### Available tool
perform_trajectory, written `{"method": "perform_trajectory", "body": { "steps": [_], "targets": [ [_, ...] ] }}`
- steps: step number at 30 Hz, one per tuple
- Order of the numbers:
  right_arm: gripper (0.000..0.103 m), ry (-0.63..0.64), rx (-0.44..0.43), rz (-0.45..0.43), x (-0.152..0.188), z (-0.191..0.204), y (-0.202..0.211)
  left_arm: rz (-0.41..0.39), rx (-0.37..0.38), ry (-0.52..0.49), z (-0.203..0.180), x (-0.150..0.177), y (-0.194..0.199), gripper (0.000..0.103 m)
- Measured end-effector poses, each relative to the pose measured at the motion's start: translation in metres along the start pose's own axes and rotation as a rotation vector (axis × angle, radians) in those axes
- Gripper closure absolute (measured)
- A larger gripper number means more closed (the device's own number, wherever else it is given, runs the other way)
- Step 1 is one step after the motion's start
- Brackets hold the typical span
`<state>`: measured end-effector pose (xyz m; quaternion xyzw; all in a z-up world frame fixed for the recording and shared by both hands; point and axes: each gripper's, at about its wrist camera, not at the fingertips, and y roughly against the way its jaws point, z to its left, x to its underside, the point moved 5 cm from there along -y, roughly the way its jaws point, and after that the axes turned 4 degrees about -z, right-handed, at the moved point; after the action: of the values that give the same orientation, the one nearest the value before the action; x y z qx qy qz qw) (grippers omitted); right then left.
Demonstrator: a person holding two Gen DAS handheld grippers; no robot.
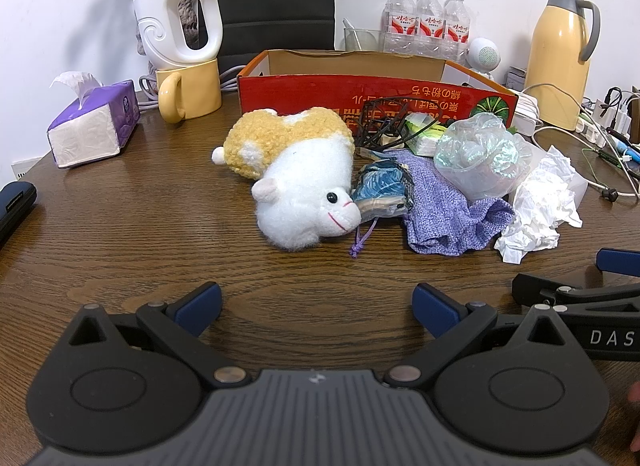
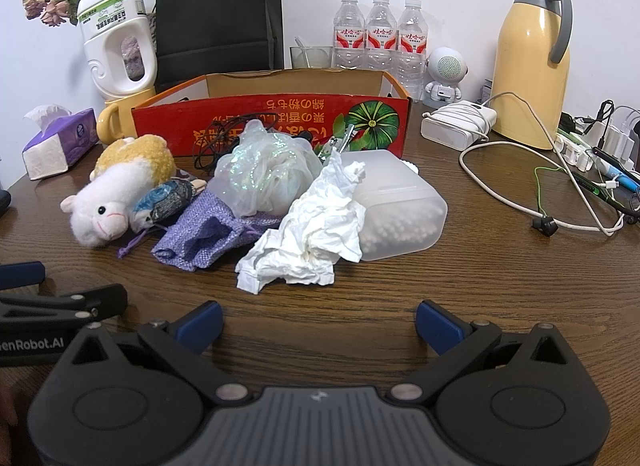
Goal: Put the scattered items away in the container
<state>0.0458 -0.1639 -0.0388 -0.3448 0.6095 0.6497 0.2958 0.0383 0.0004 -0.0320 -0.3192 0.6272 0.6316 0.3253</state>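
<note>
On the wooden table, both grippers hover low with jaws spread wide and empty: the left gripper faces a plush sheep, the right gripper faces crumpled tissue. Only the right wrist view shows the translucent cotton-swab box fully, lying on its side under the tissue; the left wrist view hides most of it. Between sheep and tissue lie a purple knit pouch, a blue patterned packet and an iridescent mesh puff, all touching. Behind the heap stands the open red cardboard box, a black cable tangled at its front wall. Bare tabletop lies between grippers and heap.
</note>
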Motion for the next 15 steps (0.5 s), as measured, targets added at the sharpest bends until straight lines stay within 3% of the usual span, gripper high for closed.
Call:
{"method": "perform_trajectory", "body": {
  "steps": [7,10,15],
  "targets": [
    [0.0,0.008,0.0,0.0,0.0,0.001,0.0,-0.001,0.002,-0.004,0.0,-0.001,0.0,0.0],
    [0.0,0.021,-0.038,0.012,0.004,0.001,0.002,-0.02,0.052,-0.034,-0.001,-0.004,0.006,0.0],
    [0.003,-0.023,-0.157,-0.087,-0.015,-0.014,0.024,-0.202,0.149,-0.054,0.003,-0.029,0.029,0.0]
  ]
}}
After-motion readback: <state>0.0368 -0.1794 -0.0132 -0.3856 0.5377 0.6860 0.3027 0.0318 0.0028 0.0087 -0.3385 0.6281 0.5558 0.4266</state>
